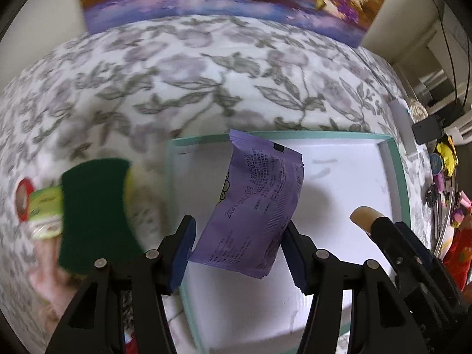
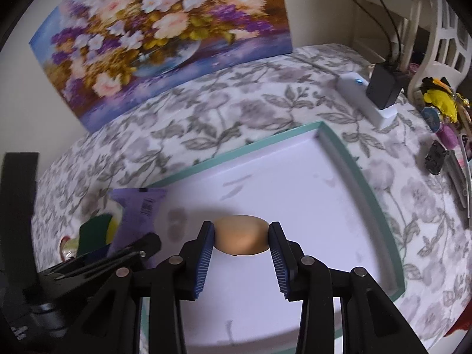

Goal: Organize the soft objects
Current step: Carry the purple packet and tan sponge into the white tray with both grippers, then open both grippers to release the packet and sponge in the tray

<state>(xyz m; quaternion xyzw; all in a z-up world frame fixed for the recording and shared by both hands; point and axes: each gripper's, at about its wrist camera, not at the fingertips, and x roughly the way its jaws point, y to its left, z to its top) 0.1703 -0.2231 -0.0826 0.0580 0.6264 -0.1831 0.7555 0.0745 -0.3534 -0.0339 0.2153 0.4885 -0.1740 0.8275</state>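
Purple packet hangs tilted in the left gripper, pads squeezing its sides, right over the white tray with the teal rim. Next to it, the right gripper is clamped on a tan egg-shaped squishy. Green sponge sits on the floral cloth left of the tray.

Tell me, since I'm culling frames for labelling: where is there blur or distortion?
Left wrist view: green sponge smeared by motion, purple packet print readable; right wrist view: tan object sharp, painting soft; both bow the tray's teal rim.
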